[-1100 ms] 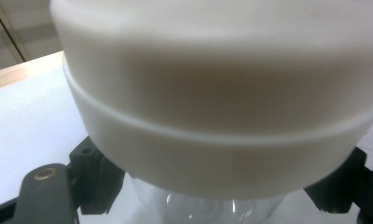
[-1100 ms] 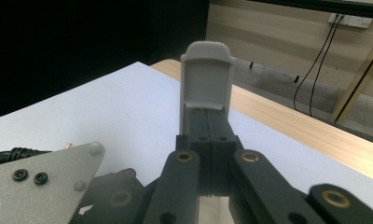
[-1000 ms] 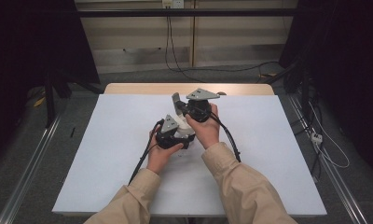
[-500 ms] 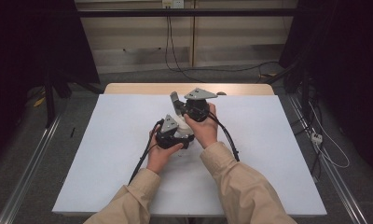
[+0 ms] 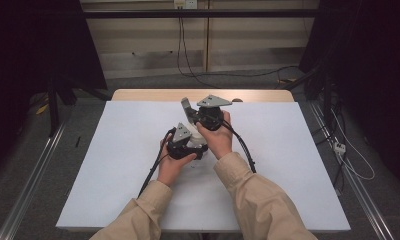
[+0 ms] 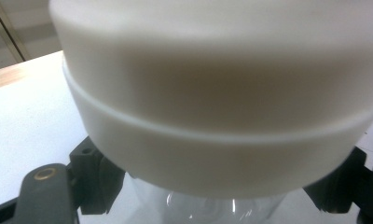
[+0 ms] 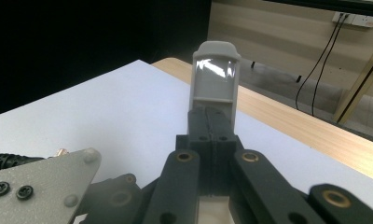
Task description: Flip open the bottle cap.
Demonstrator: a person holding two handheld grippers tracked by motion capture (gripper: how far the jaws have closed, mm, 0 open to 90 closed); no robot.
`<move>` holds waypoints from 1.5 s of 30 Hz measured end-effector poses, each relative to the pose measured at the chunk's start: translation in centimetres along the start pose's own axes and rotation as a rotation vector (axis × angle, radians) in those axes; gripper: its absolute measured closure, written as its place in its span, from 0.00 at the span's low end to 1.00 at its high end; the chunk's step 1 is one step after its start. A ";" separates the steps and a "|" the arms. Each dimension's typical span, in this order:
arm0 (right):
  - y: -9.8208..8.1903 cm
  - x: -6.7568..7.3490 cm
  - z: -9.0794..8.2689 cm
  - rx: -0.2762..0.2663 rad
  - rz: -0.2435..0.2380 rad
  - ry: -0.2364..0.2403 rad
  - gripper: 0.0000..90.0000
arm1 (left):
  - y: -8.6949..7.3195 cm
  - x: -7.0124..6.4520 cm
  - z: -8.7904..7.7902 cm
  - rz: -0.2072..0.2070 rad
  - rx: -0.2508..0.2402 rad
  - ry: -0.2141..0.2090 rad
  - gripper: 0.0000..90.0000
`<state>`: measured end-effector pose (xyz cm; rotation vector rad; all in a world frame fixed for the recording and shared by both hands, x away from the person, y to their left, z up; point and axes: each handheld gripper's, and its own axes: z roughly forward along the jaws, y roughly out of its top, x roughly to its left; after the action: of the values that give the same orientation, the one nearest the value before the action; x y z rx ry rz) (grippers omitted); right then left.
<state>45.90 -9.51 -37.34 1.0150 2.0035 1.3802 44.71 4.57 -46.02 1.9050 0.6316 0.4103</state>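
One white cap (image 6: 217,107) | clear base, perhaps jar | left tool (image 5: 188,142) clamps it

Place: was a lab recording bay
Surroundings: black curtains (image 5: 33,45) hung on both sides
Floor: cables (image 5: 228,74) and rails (image 5: 33,185) flanked the white counter (image 5: 288,165)

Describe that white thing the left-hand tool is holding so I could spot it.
Start at the white table and find the person's left hand near its middle. The left gripper grips a clear container with a wide white lid.
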 end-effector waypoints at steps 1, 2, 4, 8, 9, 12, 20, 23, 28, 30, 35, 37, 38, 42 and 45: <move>0.0 0.0 0.0 0.000 -0.001 0.000 1.00 | 0.0 0.0 0.0 0.001 0.000 0.000 0.21; 0.0 0.0 0.0 -0.001 0.000 -0.001 1.00 | 0.0 0.0 0.0 0.003 0.001 -0.002 0.21; -0.1 0.0 0.1 -0.002 0.002 -0.001 1.00 | 0.0 0.0 0.0 0.002 0.001 0.000 0.21; -0.1 0.0 0.2 0.000 0.006 -0.001 1.00 | 0.0 0.0 0.0 0.002 0.000 -0.002 0.21; -0.1 0.0 0.2 0.000 0.003 0.001 1.00 | 0.0 0.0 0.0 0.002 0.000 -0.002 0.21; -0.1 0.0 0.3 0.000 0.005 0.000 1.00 | 0.0 0.0 0.0 0.002 0.000 -0.001 0.21; -0.2 0.0 0.4 0.003 0.011 0.000 1.00 | 0.0 -0.1 0.0 0.002 0.001 0.003 0.21; -0.3 0.0 0.4 0.004 0.014 0.002 1.00 | 0.0 -0.1 0.0 0.004 0.002 0.003 0.21; -0.3 0.0 0.5 0.009 0.016 0.003 1.00 | 0.0 -0.1 0.0 -0.001 0.002 0.003 0.21; -0.3 0.0 0.5 0.011 0.015 0.004 1.00 | 0.0 -0.1 0.0 0.002 0.003 0.004 0.21; -0.4 -0.1 0.6 0.014 0.017 0.006 1.00 | 0.0 -0.1 0.0 0.004 0.004 0.005 0.21; -0.4 0.0 0.6 0.019 0.017 0.006 1.00 | 0.0 -0.1 0.0 0.004 0.004 0.005 0.21; -0.4 0.0 0.7 0.020 0.020 0.007 1.00 | 0.0 -0.2 0.0 0.002 0.004 0.004 0.21; -0.4 -0.1 0.7 0.025 0.016 0.006 1.00 | 0.0 -0.2 0.0 0.003 0.004 0.004 0.21; -0.4 0.0 0.8 0.029 0.019 0.005 1.00 | 0.0 -0.2 0.0 0.005 0.005 0.005 0.21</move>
<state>46.35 -9.19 -38.03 1.0472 2.0279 1.3685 44.58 4.45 -46.02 1.9106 0.6321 0.4170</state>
